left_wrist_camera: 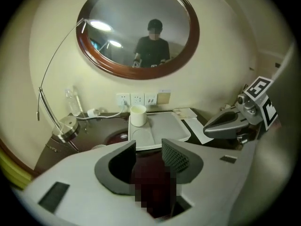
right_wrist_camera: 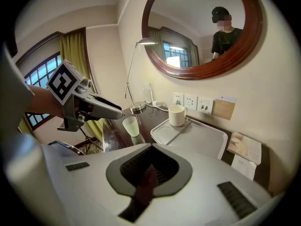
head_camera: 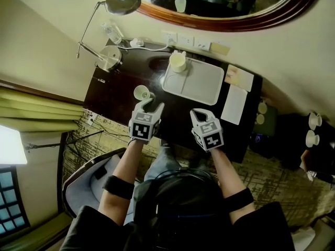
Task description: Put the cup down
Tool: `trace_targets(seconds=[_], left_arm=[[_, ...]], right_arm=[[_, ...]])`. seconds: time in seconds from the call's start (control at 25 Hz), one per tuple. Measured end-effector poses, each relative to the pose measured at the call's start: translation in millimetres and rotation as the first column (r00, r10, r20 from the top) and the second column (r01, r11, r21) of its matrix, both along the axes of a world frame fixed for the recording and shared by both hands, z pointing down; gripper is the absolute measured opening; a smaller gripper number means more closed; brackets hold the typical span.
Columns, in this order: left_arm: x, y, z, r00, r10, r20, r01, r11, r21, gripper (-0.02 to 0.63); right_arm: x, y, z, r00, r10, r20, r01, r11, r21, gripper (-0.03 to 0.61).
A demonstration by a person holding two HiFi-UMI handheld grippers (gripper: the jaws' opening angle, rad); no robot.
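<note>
The worktop was dark, glossy wood. The tray looked matt white plastic, the mug smooth and glazed, the cup translucent pale green. The lamp was polished metal; the mirror frame varnished wood.

We find the mirror cut off by the head view's top edge, the window by its left edge. Print on the paper sheet is too small to read (the card too). The body of the left claw hides most of the glass cup in its own view.
</note>
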State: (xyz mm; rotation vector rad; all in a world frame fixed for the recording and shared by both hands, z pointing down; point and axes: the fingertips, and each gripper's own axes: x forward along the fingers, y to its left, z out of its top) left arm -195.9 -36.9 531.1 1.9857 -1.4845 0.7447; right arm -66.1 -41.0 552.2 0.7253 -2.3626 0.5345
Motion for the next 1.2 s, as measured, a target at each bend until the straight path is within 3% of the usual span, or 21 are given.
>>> trace_targets(seconds=[0.16, 0.6, 0.72, 1.0, 1.2], left_arm=[[33, 15, -3, 0.999, 0.000, -0.047, -0.001, 1.000, -0.008, 0.009], [75, 31, 0, 0.992, -0.029, -0.122, 0.028, 1.000, -0.009, 0.006], [82, 34, 4, 0.994, -0.013, -0.113, 0.014, 1.000, 0.005, 0.005], [96, 33, 10, 0.992, 0.007, -0.124, -0.006, 1.000, 0.004, 0.003], [103, 24, 4, 0.985, 0.010, -0.172, -0.009, 1.000, 0.007, 0.002]], right_arm=[[27, 1, -1, 0.999, 0.036, -0.005, -0.036, 0.999, 0.001, 0.000], [86, 9, 2, 0.992, 0.124, -0.021, -0.124, 0.992, 0.005, 0.000], [97, 12, 5, 0.990, 0.141, -0.025, -0.141, 0.990, 0.000, 0.000], [110, 13, 4, 0.987, 0.161, -0.029, -0.161, 0.987, 0.001, 0.000], [111, 14, 7, 0.986, 0.163, -0.031, -0.164, 0.986, -0.013, 0.000]])
